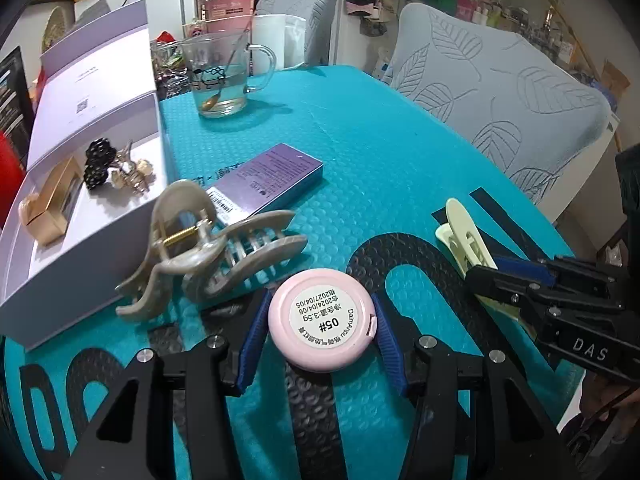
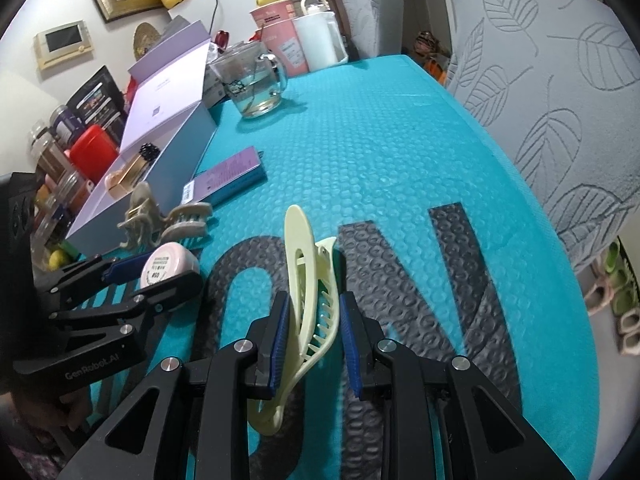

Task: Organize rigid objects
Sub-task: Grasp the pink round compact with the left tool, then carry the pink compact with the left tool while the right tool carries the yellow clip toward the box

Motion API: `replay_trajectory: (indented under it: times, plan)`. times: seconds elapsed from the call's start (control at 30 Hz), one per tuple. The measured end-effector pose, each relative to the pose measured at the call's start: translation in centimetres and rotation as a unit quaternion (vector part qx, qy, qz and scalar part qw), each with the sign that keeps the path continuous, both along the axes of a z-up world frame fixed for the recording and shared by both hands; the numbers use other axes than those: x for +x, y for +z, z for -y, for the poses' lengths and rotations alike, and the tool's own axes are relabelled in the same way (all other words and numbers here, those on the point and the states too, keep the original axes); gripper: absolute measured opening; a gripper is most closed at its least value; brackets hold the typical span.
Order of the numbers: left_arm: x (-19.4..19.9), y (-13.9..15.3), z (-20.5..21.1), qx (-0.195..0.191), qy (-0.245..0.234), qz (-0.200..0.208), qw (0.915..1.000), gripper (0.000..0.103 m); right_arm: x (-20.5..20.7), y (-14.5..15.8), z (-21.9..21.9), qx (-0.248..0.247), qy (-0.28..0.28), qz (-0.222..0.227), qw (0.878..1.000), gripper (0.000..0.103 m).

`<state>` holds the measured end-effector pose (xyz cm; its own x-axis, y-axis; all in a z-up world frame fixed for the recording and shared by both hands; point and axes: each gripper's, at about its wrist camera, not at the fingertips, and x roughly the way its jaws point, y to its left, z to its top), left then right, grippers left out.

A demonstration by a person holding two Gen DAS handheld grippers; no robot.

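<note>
My left gripper [image 1: 318, 330] is shut on a round pink compact [image 1: 322, 318] with a white label, low over the teal mat [image 1: 380, 152]; it also shows in the right wrist view [image 2: 170, 266]. My right gripper [image 2: 314, 334] is closed around a pale yellow hair clip [image 2: 306, 292], whose tip sticks out forward; the clip also shows in the left wrist view [image 1: 466, 238]. A beige claw clip [image 1: 208, 244] lies just left of the compact. A purple flat box [image 1: 266, 180] lies beyond it.
An open white box [image 1: 76, 216] at the left holds a gold case, a black hair tie and small ornaments. A glass mug [image 1: 224, 76] with a spoon, pink cups and a white container stand at the back. Grey chairs [image 1: 500, 96] line the right edge.
</note>
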<state>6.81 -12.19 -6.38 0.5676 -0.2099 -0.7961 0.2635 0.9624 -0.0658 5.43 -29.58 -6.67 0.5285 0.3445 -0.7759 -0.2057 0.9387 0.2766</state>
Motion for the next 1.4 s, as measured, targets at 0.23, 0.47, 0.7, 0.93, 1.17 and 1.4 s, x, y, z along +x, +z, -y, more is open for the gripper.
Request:
replay_trajectory:
  times: [0.23, 0.47, 0.7, 0.93, 1.17, 1.4]
  plan:
    - [-1.9, 0.6, -1.1, -0.003, 0.021, 0.015, 0.9997, 0.050, -2.1, 0.6, -1.2, 0.013, 0.021, 0.004, 1.000, 0.025]
    - [-3.9, 1.0, -2.8, -0.009, 0.038, 0.022, 0.9990, 0.050, -3.8, 1.0, -3.0, 0.003, 0.043, 0.011, 0.999, 0.025]
    - [-5.9, 1.1, -5.1, -0.010, 0.058, 0.027, 0.9979, 0.050, -5.6, 1.0, -5.5, 0.011, 0.061, 0.014, 0.998, 0.025]
    - [-7.8, 1.2, -7.8, -0.009, 0.083, 0.032, 0.9960, 0.050, -7.1, 0.9, -8.6, 0.017, 0.091, 0.013, 0.996, 0.025]
    - [-8.7, 1.4, -10.3, -0.013, 0.102, 0.034, 0.9941, 0.050, -8.1, 0.8, -11.3, 0.026, 0.113, 0.012, 0.993, 0.025]
    - [-9.0, 1.7, -12.1, -0.012, 0.118, 0.039, 0.9922, 0.050, -8.3, 1.1, -13.5, 0.025, 0.133, 0.014, 0.991, 0.025]
